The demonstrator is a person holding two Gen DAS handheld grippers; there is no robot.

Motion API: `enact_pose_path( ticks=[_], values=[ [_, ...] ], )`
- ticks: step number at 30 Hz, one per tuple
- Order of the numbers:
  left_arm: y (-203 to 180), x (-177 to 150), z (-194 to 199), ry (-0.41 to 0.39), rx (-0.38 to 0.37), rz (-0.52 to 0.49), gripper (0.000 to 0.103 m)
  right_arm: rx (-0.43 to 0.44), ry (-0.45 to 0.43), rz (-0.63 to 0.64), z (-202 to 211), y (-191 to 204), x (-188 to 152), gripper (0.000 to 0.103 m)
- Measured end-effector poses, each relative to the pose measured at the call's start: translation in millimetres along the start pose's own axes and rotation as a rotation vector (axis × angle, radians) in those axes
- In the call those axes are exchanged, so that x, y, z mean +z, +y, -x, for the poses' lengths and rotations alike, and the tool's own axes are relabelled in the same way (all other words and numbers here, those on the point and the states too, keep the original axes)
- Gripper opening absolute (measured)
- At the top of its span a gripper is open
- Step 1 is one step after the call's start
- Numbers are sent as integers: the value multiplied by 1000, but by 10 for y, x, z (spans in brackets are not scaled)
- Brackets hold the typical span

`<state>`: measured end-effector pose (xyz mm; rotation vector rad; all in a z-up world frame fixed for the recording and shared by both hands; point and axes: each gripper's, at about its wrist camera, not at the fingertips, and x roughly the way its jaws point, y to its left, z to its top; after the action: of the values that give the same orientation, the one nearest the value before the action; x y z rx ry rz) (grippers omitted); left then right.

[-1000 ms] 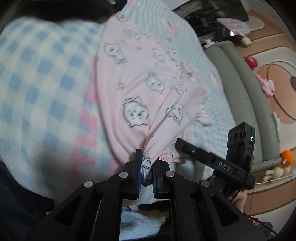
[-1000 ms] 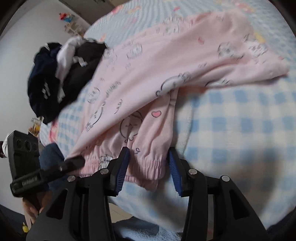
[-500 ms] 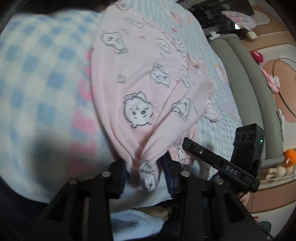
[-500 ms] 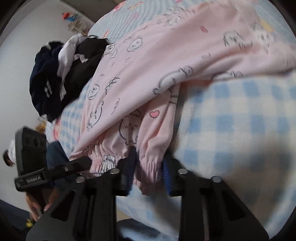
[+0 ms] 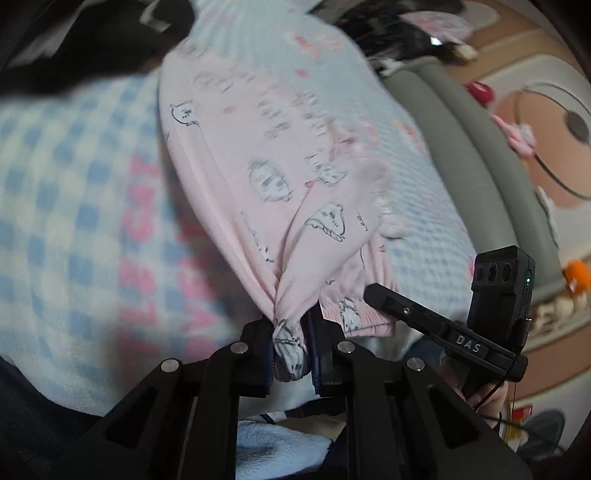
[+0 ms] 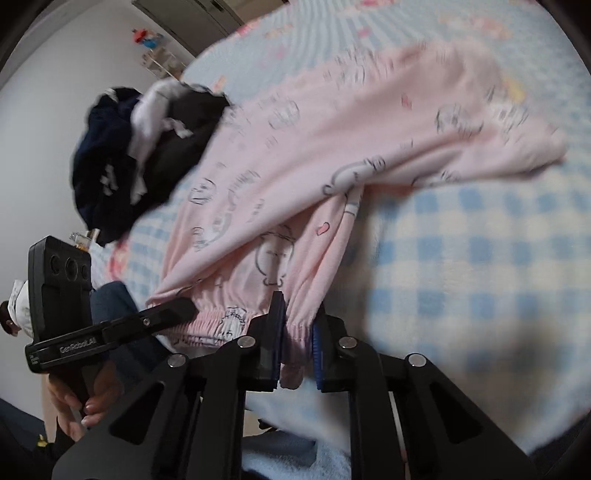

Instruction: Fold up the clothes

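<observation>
Pink cotton pajama pants with cartoon-face print (image 5: 280, 173) lie spread over a fleecy blue-and-white checked blanket (image 5: 70, 206) on a bed, legs running away to the far end, gathered elastic hem nearest. Left gripper (image 5: 290, 349) has just been closing; its blue pads now pinch a bunched, twisted fold of the pink fabric, cloth pulled taut up from the blanket. Right gripper (image 6: 298, 343) has also just been closing, and its pads clamp the ruffled elastic edge of the same pants, a bit of cloth poking out below the jaws. Both views are motion-blurred toward the far end.

From the left wrist camera the right tool shows at the right, its black camera block with a green light on, tip touching the elastic hem; fingers of the person's hand barely visible under it. From the right wrist camera the left tool shows at the left, held by a hand (image 6: 79, 398).

Pink lettering is woven into the blanket left of the pants. Beyond it a pale blue striped bedsheet (image 6: 332, 33) covers the far part of the bed. A heap of dark navy, black and white clothes (image 6: 140, 147) sits far left, touching the pants' edge. Grey padded bed rail (image 5: 476, 147) runs along the right side, past it an orange-and-cream play mat (image 5: 535, 122) with small toys. White wall (image 6: 55, 92) at the far left.
</observation>
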<state>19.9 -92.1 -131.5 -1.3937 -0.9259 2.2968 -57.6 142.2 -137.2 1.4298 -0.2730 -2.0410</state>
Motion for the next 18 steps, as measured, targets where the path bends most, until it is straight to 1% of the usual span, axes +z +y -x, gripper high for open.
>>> enact_pose_path(
  ticks=[2,3,6,7,9,11,13,17,18],
  values=[
    [-36,-18,17,6,-10,-12,15,24,-26,-13,177,1,-33,11],
    [-6,-58,-10,19,0,-3,15,26,-28,-15,209,-8,-57,11],
    [106,-189,-90,54,35,33,15,-12,5,-25,139,-66,-230,11],
    [157,-237,-115,64,50,50,15,-12,17,-41,94,-98,-278,11],
    [268,-283,-109,85,48,93,17,-13,36,-62,23,-154,-354,11],
    [291,-271,-39,84,39,105,19,-12,51,-72,-12,-195,-392,13],
    [246,-259,46,73,47,83,19,-24,41,-54,64,-186,-373,17],
    [123,-255,205,48,84,8,19,-76,-16,7,281,-136,-347,19],
    [97,-252,226,45,93,-8,19,-76,-19,8,285,-141,-333,19]
  ],
)
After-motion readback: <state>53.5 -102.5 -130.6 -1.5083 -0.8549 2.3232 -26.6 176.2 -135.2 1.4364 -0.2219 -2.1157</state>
